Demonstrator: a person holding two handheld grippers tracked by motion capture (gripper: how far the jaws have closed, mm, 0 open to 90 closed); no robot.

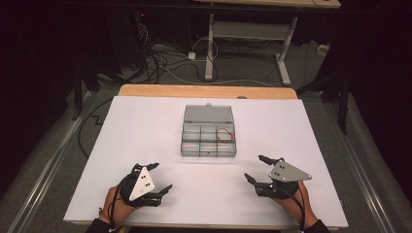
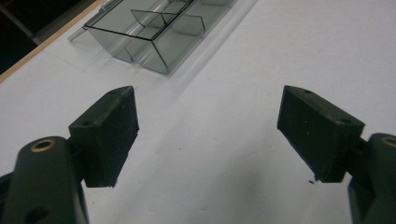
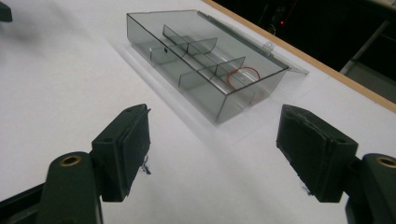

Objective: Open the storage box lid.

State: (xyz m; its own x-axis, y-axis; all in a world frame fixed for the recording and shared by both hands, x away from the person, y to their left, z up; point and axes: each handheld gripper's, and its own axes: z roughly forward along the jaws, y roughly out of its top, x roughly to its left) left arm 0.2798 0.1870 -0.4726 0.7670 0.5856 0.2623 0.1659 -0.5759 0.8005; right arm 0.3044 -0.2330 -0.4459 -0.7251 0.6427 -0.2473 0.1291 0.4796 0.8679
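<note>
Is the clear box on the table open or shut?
Open. The box has its lid folded back flat behind it, so the compartments lie uncovered; a red band sits in one.

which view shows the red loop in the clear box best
The right gripper view: the thin red loop lies large and sharp in an end compartment of the clear smoky plastic divided box. The high view shows it small. The left gripper view catches one box corner.

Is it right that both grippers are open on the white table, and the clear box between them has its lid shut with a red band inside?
Not quite: the box has its lid open, folded back flat, as the high view shows. The rest holds: left gripper and right gripper open, red band inside.
</note>
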